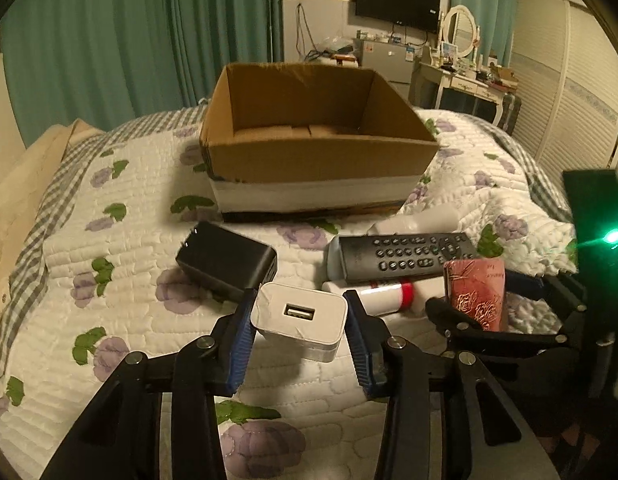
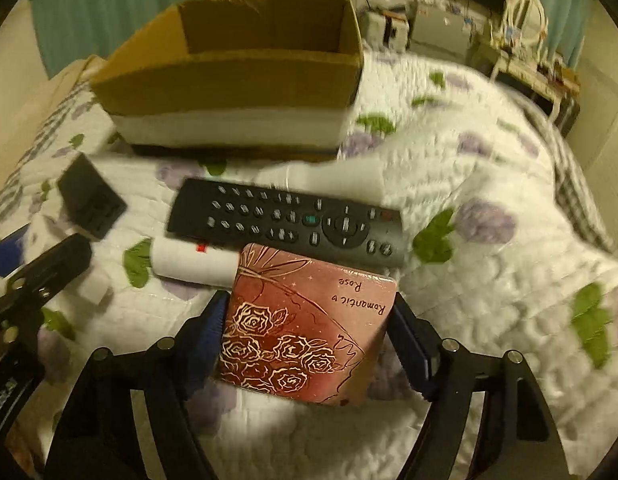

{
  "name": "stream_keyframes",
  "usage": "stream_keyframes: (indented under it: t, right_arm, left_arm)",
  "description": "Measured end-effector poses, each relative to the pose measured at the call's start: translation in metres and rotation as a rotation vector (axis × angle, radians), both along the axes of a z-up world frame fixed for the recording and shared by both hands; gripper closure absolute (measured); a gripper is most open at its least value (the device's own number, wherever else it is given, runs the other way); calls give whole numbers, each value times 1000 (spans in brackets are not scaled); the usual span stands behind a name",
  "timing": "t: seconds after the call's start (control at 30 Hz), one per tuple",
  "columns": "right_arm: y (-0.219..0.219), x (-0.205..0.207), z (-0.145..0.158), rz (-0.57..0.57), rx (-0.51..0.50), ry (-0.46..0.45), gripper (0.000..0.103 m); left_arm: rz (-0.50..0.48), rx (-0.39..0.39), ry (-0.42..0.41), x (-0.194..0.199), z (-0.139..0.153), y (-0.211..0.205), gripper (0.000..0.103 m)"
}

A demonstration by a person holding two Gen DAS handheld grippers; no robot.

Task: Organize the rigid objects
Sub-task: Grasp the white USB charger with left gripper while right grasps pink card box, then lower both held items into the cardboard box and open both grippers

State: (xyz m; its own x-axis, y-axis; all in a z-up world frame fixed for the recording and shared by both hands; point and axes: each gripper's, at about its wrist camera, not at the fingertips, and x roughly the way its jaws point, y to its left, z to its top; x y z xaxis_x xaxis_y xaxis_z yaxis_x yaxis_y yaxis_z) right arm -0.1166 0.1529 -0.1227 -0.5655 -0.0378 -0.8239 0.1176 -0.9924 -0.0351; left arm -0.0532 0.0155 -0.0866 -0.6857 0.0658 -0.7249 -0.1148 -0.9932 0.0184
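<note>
Left gripper (image 1: 299,320): closed on the white charger (image 1: 299,322), blue pads against its two sides, USB port facing the camera, held just above the quilt (image 1: 121,280)
Right gripper (image 2: 309,328): gripping the pink box (image 2: 305,324), one finger on each long side; its rose drawing and "Romantic Rose" lettering face up, the far edge overlaps the remote's near edge
Box (image 1: 317,136): open cardboard, white band round the base, standing on the quilt beyond the other things; only bare bottom flaps show inside
Black charger (image 1: 225,260): lying on the quilt just ahead and left of the white charger, prongs pointing towards the box
Remote (image 2: 285,220): lying crosswise in front of the box, buttons up, its left end resting on a white tube (image 2: 193,260) with a red band
White bottle (image 1: 413,222): lying on its side between remote and box, partly hidden
Right-wrist view: blurred, small details unclear
</note>
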Motion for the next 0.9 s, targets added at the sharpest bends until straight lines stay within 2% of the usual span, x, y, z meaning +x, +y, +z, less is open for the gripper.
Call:
stream_keyframes:
  t: [0.1, 0.27, 0.4, 0.5, 0.6, 0.7, 0.9]
  right_arm:
    - [3, 5, 23, 14, -21, 47, 28]
    - [4, 4, 73, 46, -34, 145, 29]
    - [1, -7, 115, 96, -27, 211, 29]
    - [3, -25, 138, 117, -36, 240, 29]
    - [4, -49, 155, 125, -46, 258, 29]
    - [4, -70, 165, 132, -55, 270, 29]
    - [1, -118, 159, 144, -71, 265, 29]
  left_arm:
    - [2, 8, 27, 3, 16, 0, 60]
    - [2, 35, 92, -2, 59, -4, 60]
    - [-22, 51, 151, -21, 102, -7, 60]
    - [-23, 26, 185, -46, 123, -6, 60]
    - [-36, 10, 190, -74, 127, -3, 60]
    - [-39, 4, 158, -109, 119, -3, 60]
    - [-43, -18, 79, -165, 79, 2, 60]
